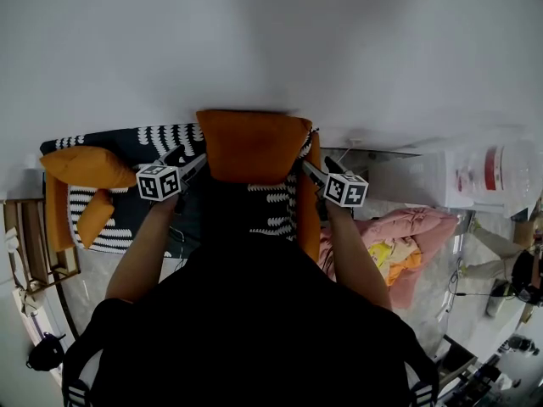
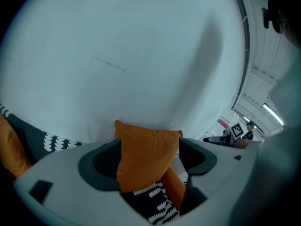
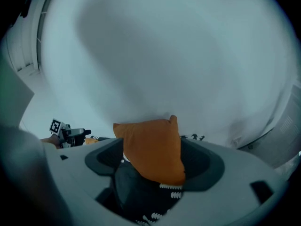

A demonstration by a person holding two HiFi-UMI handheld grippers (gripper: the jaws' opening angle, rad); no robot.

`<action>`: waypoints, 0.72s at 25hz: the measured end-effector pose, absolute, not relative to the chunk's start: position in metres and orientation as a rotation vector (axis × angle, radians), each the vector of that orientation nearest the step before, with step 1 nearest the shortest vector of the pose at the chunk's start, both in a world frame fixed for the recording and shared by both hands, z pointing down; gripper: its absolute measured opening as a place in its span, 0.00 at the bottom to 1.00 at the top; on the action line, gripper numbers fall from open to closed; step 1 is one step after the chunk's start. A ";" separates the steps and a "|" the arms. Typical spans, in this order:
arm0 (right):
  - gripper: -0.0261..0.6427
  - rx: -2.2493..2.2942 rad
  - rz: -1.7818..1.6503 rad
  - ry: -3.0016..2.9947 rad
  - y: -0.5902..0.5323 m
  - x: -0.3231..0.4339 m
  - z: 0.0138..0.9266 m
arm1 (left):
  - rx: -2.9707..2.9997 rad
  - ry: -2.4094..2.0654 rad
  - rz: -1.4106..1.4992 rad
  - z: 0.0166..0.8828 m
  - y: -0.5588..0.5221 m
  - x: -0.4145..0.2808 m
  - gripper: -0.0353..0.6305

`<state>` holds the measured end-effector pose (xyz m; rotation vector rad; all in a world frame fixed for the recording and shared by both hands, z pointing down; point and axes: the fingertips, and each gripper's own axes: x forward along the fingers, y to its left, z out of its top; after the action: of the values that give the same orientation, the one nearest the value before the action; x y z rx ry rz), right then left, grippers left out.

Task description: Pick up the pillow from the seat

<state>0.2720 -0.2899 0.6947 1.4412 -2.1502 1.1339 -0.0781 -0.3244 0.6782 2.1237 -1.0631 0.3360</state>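
An orange pillow hangs in front of the white wall, held above the black-and-white patterned seat. My left gripper is shut on the pillow's left edge and my right gripper on its right edge. In the left gripper view the pillow fills the gap between the jaws of the left gripper. The right gripper view shows the pillow pinched the same way by the right gripper. The seat's dark cover shows below the pillow in both gripper views.
Two more orange cushions lie on the patterned sofa at the left. A wooden shelf stands at the far left. Pink bedding and a white jug are to the right.
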 end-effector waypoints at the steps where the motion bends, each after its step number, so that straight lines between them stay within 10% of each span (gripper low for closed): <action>1: 0.60 1.440 1.143 -2.145 -0.292 0.271 0.698 | 2.118 -1.060 0.337 0.681 -0.327 -0.078 0.62; 18: 0.60 1.471 1.233 -2.061 -0.333 0.275 0.747 | 2.063 -1.059 0.361 0.722 -0.384 -0.071 0.62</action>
<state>0.2748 -0.3331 0.7474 1.4708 -2.0613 1.2326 -0.0708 -0.3837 0.7224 2.0630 -1.0590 0.3609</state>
